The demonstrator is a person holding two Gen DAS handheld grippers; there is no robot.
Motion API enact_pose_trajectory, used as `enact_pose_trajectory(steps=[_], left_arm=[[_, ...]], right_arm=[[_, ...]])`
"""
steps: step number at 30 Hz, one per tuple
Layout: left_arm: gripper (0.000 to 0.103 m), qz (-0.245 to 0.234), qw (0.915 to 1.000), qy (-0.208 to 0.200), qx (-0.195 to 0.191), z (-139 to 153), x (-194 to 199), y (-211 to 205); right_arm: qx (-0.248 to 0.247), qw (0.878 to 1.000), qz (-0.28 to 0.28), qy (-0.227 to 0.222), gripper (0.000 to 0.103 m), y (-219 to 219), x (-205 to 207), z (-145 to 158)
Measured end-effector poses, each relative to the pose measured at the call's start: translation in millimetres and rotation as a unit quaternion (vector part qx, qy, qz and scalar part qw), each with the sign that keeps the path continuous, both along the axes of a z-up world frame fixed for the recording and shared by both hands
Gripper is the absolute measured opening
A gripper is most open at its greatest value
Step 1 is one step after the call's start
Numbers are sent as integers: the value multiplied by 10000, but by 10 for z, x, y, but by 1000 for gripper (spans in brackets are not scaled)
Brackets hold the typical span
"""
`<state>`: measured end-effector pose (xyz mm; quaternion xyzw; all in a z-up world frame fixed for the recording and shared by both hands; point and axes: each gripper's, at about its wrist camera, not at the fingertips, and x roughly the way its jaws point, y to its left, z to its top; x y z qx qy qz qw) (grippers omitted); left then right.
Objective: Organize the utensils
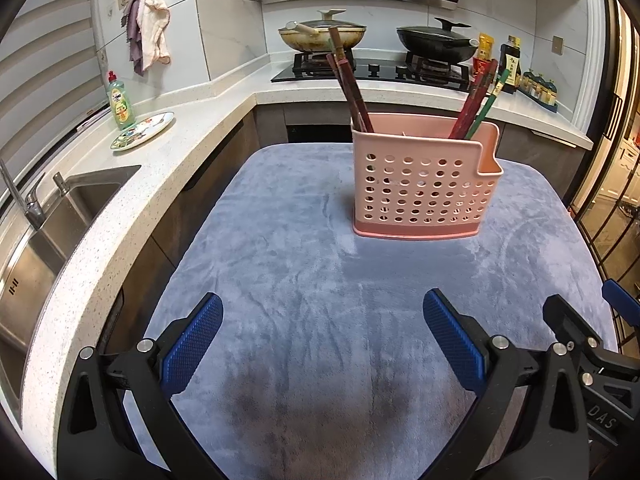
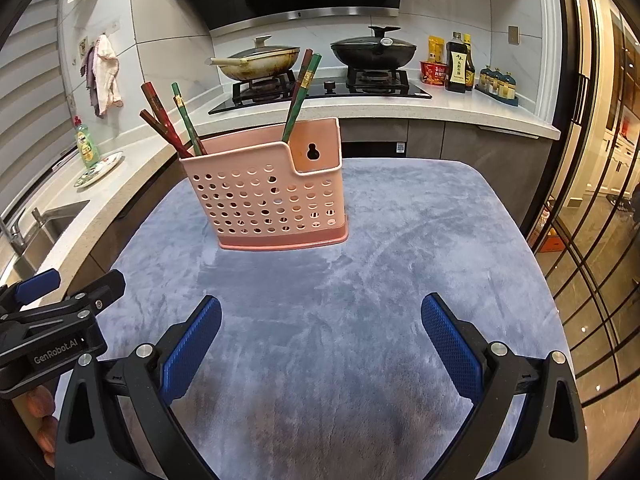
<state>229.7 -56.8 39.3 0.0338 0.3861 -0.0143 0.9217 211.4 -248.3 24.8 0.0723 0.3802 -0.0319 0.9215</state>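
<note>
Chopsticks [image 1: 352,88] stand upright in the pink perforated holder [image 1: 424,192], which sits on the grey cloth [image 1: 300,280] ahead of both tools and well apart from them. In the left wrist view we count one bundle of dark red sticks at the holder's left end and a second bundle [image 1: 478,104], red and green, towards its right end. No utensil lies loose on the cloth in either view, so we judge the sorting to be complete or nearly so. We cannot tell whether colours are meant to be separated; if they are, the mixed bundles remain to be sorted.

The left gripper [image 1: 322,344] is released, its blue pads spread wide with bare cloth between them. The right gripper [image 2: 320,340] is likewise spread and holds nothing. In the right wrist view the left tool appears just beside it, at its left, low over the near cloth edge.
</note>
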Motion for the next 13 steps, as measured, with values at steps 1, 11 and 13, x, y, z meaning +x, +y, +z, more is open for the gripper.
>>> enact_pose_trajectory(steps=[1,11,13], left_arm=[[96,0,10000,9,-12,-6,7,4],[96,-66,9999,-86,-27,10,14,-1],[96,-93,9999,-101,-40,6,9,-4]], right_arm=[[3,10000,0,4,97,-10,5,-4],[-3,10000,-8,11,97,-21,17,-16],[3,10000,-8,18,97,-27,24,-21]])
